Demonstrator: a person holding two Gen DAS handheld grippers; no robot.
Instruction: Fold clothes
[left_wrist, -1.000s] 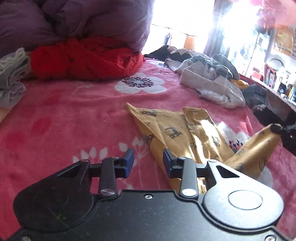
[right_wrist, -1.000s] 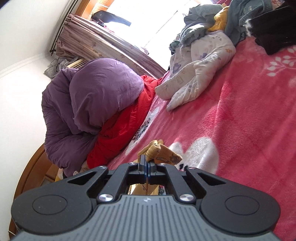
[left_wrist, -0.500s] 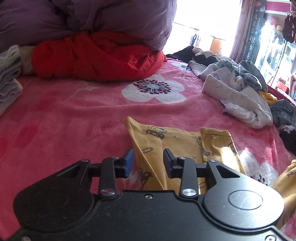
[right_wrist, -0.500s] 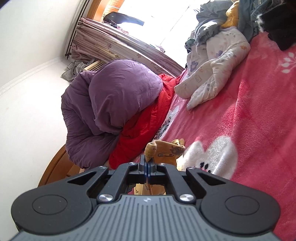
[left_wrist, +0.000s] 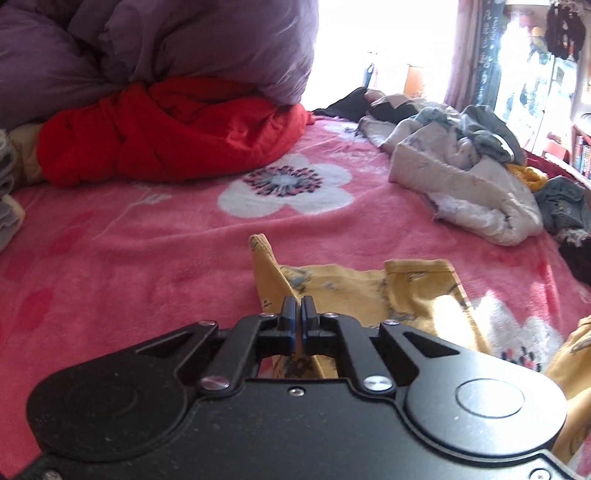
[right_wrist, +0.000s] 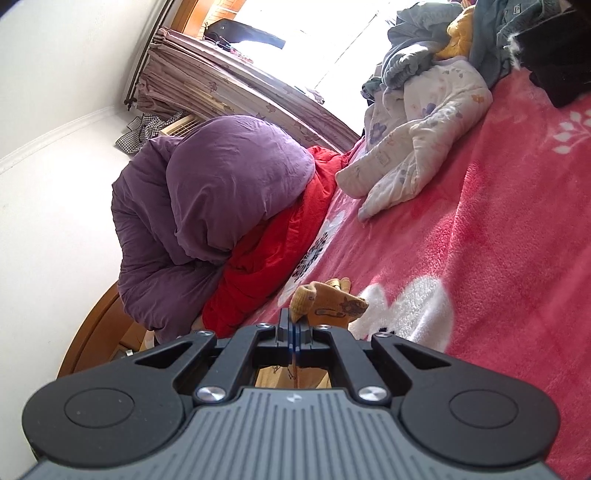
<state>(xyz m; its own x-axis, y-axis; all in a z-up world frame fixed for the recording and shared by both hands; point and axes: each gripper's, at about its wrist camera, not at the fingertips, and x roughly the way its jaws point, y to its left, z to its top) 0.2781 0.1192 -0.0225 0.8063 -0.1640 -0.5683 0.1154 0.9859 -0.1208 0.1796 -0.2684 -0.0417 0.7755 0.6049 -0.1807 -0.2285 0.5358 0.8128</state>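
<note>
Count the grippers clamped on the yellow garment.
2. The left gripper pinches the yellow garment at its near left edge; the right gripper holds a bunched end lifted off the pink blanket.

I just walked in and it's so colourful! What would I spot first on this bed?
Probably the big red blanket bunched at the far side of the pink flowery bedspread, under a puffy purple duvet. Up close, the left gripper and the right gripper each pinch the yellow printed garment.
</note>
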